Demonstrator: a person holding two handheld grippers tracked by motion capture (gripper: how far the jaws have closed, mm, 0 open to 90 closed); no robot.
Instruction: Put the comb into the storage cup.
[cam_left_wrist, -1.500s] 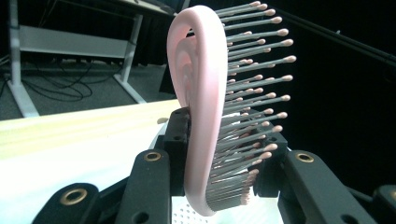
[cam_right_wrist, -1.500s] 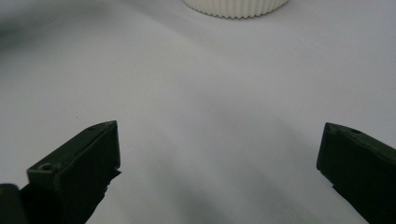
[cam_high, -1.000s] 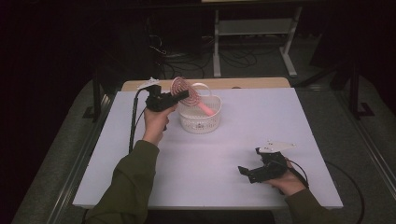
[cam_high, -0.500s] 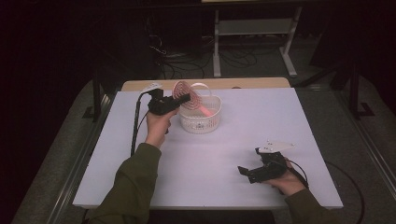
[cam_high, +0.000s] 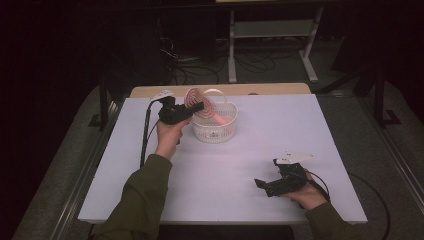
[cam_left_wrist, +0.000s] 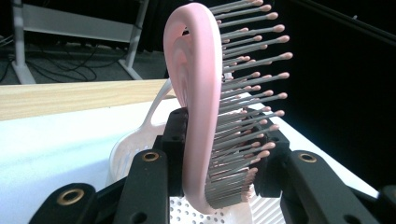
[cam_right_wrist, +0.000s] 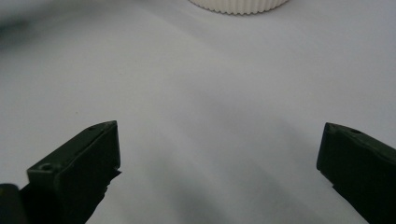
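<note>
Left gripper (cam_high: 196, 107) is pinching a pink brush (cam_left_wrist: 198, 93) between its jaws, holding it upright over the white basket (cam_high: 214, 131) at the table's (cam_high: 260, 200) far left; bristles are pointing sideways. Right gripper (cam_high: 261, 184) is resting near the table's front right, jaws spread wide, nothing between them, well apart from the basket.
</note>
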